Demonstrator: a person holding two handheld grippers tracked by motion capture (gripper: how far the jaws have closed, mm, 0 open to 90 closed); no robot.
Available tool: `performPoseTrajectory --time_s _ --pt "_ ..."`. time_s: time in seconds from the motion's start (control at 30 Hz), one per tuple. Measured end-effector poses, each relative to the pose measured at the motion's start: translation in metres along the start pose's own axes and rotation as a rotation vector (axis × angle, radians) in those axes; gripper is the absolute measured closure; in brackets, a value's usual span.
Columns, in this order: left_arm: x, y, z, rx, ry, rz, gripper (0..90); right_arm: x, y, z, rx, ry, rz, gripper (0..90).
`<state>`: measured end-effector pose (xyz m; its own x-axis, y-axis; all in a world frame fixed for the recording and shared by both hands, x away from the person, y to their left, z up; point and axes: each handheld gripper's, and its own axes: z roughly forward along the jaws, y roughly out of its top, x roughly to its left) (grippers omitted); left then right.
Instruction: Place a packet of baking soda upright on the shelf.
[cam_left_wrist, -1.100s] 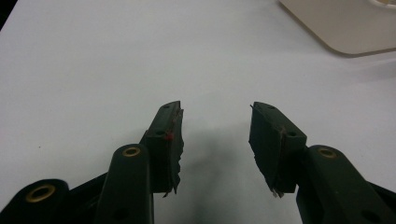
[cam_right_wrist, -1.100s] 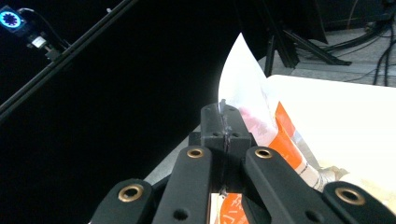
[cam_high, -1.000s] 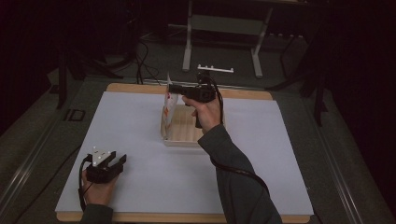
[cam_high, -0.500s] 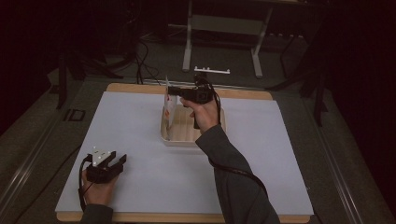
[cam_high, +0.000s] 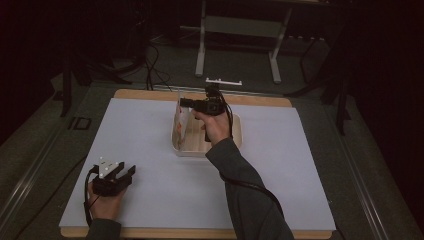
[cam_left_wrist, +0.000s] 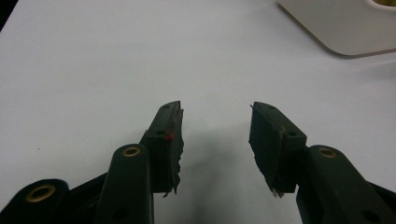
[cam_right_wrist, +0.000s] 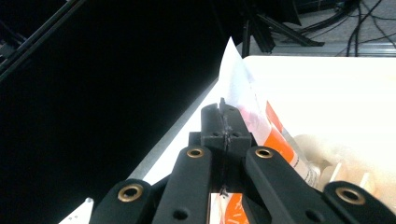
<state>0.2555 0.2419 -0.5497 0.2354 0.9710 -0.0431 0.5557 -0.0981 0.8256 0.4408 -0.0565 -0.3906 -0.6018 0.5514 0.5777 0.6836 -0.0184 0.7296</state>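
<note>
White paper covered the desk (cam_high: 150, 150), where the left tongs (cam_high: 125, 173) rested near the front edge, jaws spread wide and empty. Farther back, the right tongs (cam_high: 184, 102) were pinched tight on the top edge of a white-and-orange packet (cam_high: 181, 122) standing upright in a cream tray (cam_high: 237, 135). With so thin a hold, the packet could slip free or tear if pulled.

Dark grey sleeve (cam_high: 250, 200) — black jaws, brass screws.

Tray (cam_high: 235, 142) mid-table (cam_high: 150, 130), packet (cam_high: 180, 117) probably inside its left.
</note>
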Motion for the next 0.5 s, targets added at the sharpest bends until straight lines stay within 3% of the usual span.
performPoseTrajectory --time_s 0.2,0.5 --pt "0.0 0.0 0.0 0.001 0.001 0.001 53.6 -0.005 0.0 -0.001 -0.009 -0.031 0.011 88.2" --pt "0.0 0.0 0.001 0.002 -0.001 0.002 53.6 -0.015 -0.002 -0.004 -0.006 -0.062 0.038 68.1"
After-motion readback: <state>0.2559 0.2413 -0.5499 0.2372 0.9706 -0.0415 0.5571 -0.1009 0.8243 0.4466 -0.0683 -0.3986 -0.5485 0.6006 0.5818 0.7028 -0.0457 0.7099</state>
